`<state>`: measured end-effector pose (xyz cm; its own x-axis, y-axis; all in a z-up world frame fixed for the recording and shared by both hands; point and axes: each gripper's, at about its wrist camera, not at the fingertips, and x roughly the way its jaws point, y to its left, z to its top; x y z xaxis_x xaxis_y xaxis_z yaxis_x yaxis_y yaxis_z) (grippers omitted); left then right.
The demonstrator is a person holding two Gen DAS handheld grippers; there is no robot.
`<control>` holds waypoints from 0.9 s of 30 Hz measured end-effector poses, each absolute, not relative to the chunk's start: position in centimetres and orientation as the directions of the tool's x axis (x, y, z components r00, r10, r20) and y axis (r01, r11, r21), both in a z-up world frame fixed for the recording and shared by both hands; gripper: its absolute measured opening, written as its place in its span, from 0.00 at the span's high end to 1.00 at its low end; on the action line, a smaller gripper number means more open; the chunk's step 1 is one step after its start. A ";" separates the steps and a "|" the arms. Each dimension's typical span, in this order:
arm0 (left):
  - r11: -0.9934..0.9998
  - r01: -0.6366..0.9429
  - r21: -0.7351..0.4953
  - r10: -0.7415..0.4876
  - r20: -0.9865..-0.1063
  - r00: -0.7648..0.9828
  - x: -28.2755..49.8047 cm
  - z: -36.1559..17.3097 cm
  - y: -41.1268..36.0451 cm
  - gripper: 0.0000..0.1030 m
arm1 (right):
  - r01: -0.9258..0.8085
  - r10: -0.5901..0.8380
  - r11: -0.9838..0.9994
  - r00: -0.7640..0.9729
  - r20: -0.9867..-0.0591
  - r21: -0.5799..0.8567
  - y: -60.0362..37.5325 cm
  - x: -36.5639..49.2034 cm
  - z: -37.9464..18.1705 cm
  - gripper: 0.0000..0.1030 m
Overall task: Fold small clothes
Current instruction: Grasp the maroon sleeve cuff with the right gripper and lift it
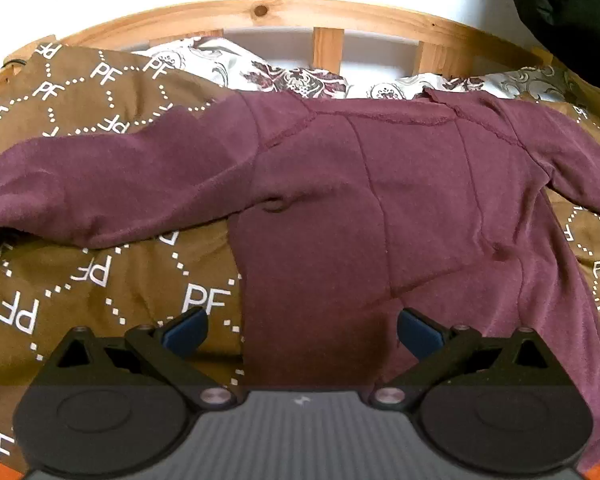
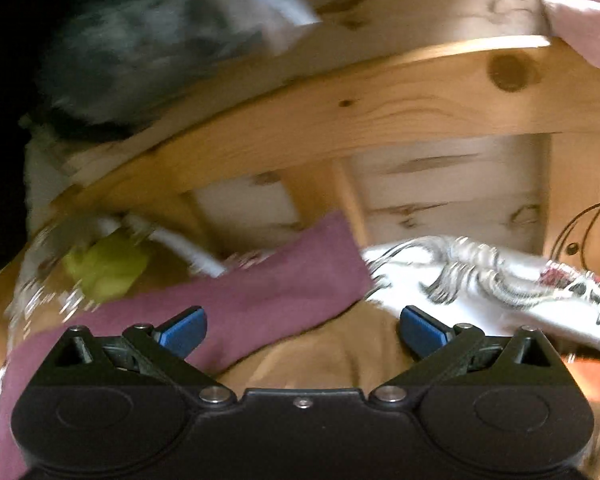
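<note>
Spread flat on the brown blanket (image 1: 100, 280), back side up with both arms out wide: the purple top (image 1: 380, 200), likely laid so for easy folding. Hovering over its bottom edge, the left gripper (image 1: 302, 332), jaws wide apart and empty, maybe ready to grab the hem. Off by the wooden bed frame (image 2: 380, 104), near one sleeve (image 2: 260, 280), the right gripper (image 2: 302, 330), jaws also wide apart, holding nothing.

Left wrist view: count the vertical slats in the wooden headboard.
3. One slat sits left, mostly hidden behind the pillow; one slat is at centre; one slat is right of it. The brown blanket may hide more.
</note>
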<state>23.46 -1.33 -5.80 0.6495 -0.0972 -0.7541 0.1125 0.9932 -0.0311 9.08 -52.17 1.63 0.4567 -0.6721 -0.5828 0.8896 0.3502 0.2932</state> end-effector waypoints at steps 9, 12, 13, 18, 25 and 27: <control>0.995 0.092 -0.035 -0.088 -0.739 0.668 23.4 -5.1 -0.9 0.00 | 0.933 -0.724 0.293 0.360 -0.588 0.210 -55.0 10.6 0.1 0.64; 0.996 0.080 -0.037 -0.081 -0.732 0.677 23.3 -4.6 -0.7 0.00 | 0.929 -0.737 0.326 0.365 -0.569 0.175 -54.2 11.0 0.2 0.84; 0.996 0.078 -0.039 -0.081 -0.729 0.680 23.3 -4.4 -0.6 0.00 | 0.922 -0.744 0.348 0.382 -0.548 0.170 -53.7 11.0 0.5 0.85; 0.998 0.059 -0.033 -0.065 -0.711 0.700 23.0 -3.2 0.1 0.00 | 0.865 -0.767 0.488 0.487 -0.419 0.113 -50.1 12.0 3.8 0.93; 0.996 -0.029 -0.080 -0.036 -0.705 0.708 23.0 -2.0 3.0 0.00 | 0.619 -0.614 0.784 0.764 -0.199 -0.048 -39.2 15.2 10.3 0.94; 0.994 -0.062 -0.090 -0.020 -0.706 0.708 23.1 -1.8 4.1 0.00 | 0.506 -0.515 0.857 0.841 -0.166 -0.093 -35.5 16.4 11.3 0.94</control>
<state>23.14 4.08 -1.78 0.7078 -0.0203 -0.7061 -0.0615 0.9940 -0.0902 16.40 -35.45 11.33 0.8410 -0.5149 -0.1662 0.5064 0.8573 -0.0932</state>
